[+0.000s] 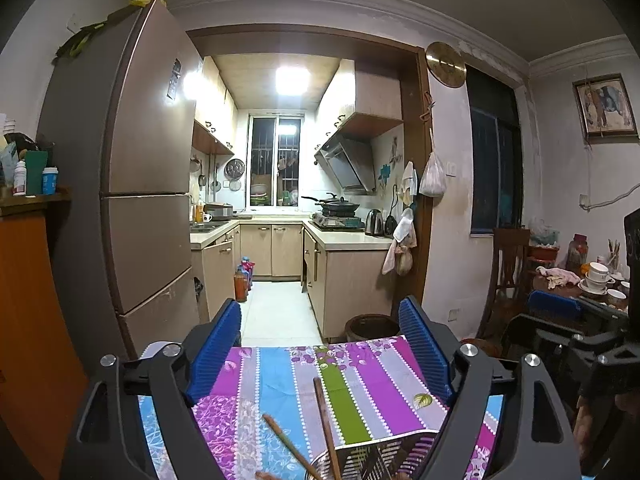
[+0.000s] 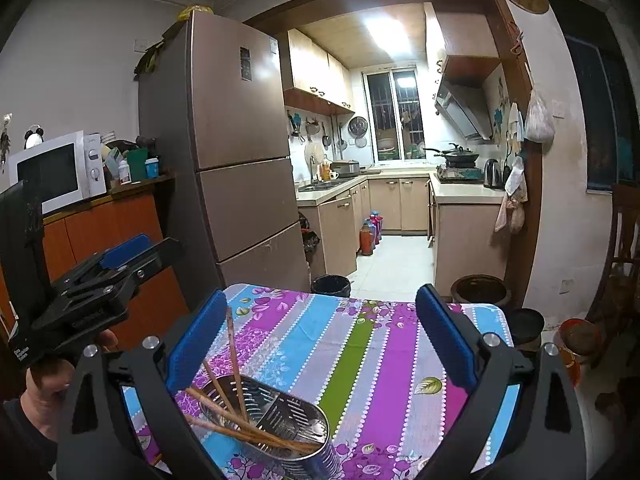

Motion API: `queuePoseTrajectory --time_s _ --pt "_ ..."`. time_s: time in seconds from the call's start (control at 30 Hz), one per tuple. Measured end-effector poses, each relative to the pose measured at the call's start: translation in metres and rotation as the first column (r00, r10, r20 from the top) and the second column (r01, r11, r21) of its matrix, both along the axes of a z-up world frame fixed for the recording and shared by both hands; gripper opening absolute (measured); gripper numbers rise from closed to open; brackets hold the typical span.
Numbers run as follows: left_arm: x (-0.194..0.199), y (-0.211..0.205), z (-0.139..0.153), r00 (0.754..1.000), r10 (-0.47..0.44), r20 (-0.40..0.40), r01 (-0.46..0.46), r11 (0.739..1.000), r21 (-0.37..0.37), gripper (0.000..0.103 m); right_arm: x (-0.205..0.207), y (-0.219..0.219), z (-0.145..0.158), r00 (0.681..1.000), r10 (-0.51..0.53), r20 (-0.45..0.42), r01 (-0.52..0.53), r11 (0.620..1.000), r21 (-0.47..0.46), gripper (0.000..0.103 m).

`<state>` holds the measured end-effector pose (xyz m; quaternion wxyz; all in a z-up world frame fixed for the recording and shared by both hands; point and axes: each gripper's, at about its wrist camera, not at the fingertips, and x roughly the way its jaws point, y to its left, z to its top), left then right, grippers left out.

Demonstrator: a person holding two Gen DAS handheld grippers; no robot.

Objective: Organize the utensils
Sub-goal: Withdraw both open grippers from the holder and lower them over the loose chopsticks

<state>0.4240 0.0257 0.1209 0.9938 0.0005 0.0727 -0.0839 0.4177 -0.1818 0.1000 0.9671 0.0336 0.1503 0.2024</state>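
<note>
A perforated stainless-steel utensil holder (image 2: pixel 276 428), oval in section with slotted walls and a divider inside, stands upright on the striped floral tablecloth (image 2: pixel 360 344), near the cloth's near edge. Several brown wooden chopsticks (image 2: pixel 234 360) sit in the holder, tips down. One stands nearly upright, leaning slightly away from the holder's centre; the others lean at low angles across the rim, fanning out to the left. In the left wrist view only the holder's rim (image 1: pixel 384 456) and two chopstick ends (image 1: pixel 324 420) show at the lower edge.
</note>
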Motion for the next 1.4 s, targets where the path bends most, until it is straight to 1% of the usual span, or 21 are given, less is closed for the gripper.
queuePoseTrajectory --time_s 0.1,0.2,0.23,0.33,0.47,0.67,0.87,1.07,1.2,1.4 --pt "-0.017 0.005 0.0 1.0 -0.003 0.015 0.003 1.0 0.008 0.087 -0.016 0.0 0.004 0.999 -0.007 0.032 0.007 1.0 -0.015 0.095" --pt "-0.043 0.014 -0.001 0.999 0.002 0.033 -0.003 1.0 0.02 0.09 -0.035 0.002 0.007 0.998 -0.008 0.067 0.01 1.0 -0.028 0.096" --pt "-0.052 0.018 -0.001 0.999 0.001 0.039 -0.002 1.0 0.022 0.093 -0.042 0.003 0.008 0.997 -0.006 0.08 0.009 0.999 -0.035 0.097" --pt "-0.079 0.027 -0.001 0.998 0.014 0.06 -0.016 1.0 0.024 0.096 -0.066 0.006 0.011 0.993 -0.002 0.119 0.009 0.999 -0.054 0.097" --pt "-0.114 0.034 -0.006 0.996 0.025 0.08 -0.028 0.999 0.043 0.098 -0.093 0.007 0.013 0.988 -0.001 0.153 0.009 0.999 -0.052 0.097" --pt "-0.161 0.039 -0.018 0.995 0.016 0.094 -0.022 0.997 0.072 0.098 -0.133 0.017 0.012 0.98 0.009 0.2 0.008 0.997 -0.083 0.097" --pt "-0.199 0.037 -0.032 0.995 -0.018 0.102 0.008 0.995 0.097 0.098 -0.168 0.021 0.006 0.974 0.026 0.224 -0.006 0.996 -0.088 0.097" --pt "-0.239 0.038 -0.059 0.995 -0.054 0.086 0.046 0.995 0.09 0.098 -0.204 0.021 -0.002 0.97 0.04 0.241 -0.021 0.996 -0.081 0.097" --pt "-0.26 0.04 -0.085 0.996 -0.078 0.047 0.073 0.993 0.091 0.098 -0.223 0.018 -0.01 0.968 0.042 0.248 -0.023 0.997 -0.079 0.097" --pt "-0.286 0.047 -0.124 0.997 -0.08 -0.002 0.08 0.99 0.118 0.098 -0.252 0.016 -0.028 0.968 0.036 0.249 -0.017 0.997 -0.08 0.097"
